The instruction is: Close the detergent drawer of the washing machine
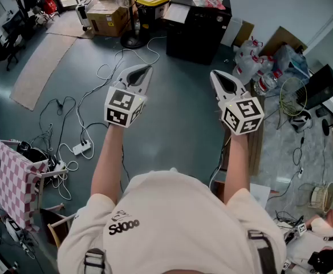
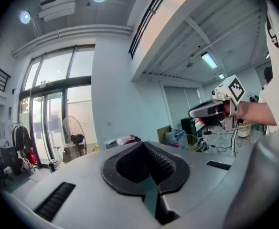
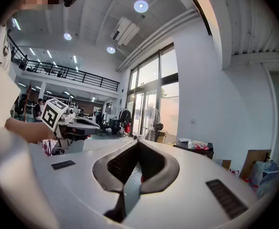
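Over the grey floor (image 1: 172, 130), the left gripper (image 1: 144, 71) and right gripper (image 1: 216, 77) are held level, side by side, jaws closed on nothing. This looks like a carrying pose, and closed tips would suit pushing. Neither the washing machine nor its detergent drawer appears in any view.

both arms held out fwd, roughly parallel. left gripper (image 1: 137, 75) & right gripper (image 1: 226, 84) side by side, well apart, pointing about level, away from the body. both w/ jaws closed tip to tip, nothing between them.
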### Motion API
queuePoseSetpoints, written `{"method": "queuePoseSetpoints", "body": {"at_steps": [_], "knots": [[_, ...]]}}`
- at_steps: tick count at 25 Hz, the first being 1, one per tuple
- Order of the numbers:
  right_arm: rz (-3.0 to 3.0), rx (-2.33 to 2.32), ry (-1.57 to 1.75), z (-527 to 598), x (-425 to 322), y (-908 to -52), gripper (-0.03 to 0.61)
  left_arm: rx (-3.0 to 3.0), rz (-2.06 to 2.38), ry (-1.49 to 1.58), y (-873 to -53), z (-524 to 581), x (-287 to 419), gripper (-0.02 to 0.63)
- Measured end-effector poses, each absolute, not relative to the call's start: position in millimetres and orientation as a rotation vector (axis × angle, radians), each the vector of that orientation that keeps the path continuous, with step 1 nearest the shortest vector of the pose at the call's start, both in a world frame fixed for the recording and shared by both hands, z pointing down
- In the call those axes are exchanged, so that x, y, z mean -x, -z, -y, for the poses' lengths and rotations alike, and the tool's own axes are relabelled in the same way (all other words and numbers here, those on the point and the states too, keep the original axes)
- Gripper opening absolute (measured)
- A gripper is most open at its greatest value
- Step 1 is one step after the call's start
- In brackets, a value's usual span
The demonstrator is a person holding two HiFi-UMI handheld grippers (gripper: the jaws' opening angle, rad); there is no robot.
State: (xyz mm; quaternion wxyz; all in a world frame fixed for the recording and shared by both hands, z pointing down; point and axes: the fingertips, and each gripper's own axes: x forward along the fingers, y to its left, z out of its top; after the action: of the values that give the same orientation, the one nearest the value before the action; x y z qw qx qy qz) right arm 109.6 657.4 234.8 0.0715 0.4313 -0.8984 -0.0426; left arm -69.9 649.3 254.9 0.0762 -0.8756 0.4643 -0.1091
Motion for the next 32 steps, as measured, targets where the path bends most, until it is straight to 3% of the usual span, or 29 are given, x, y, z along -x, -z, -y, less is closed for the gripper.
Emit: {"method": "queuePoseSetpoints", "body": {"at_steps": [20, 32], "knots": [[2.773, -1.191, 0.193, -595, -155, -254, -0.003, 2.615, -1.417, 0.359, -276, -585, 15, 0.008], [2.723, -1.286, 0.146, -441, -131, -281, -0.003, 2.637, -1.392, 0.348, -295, -422, 50, 0.008]]}}
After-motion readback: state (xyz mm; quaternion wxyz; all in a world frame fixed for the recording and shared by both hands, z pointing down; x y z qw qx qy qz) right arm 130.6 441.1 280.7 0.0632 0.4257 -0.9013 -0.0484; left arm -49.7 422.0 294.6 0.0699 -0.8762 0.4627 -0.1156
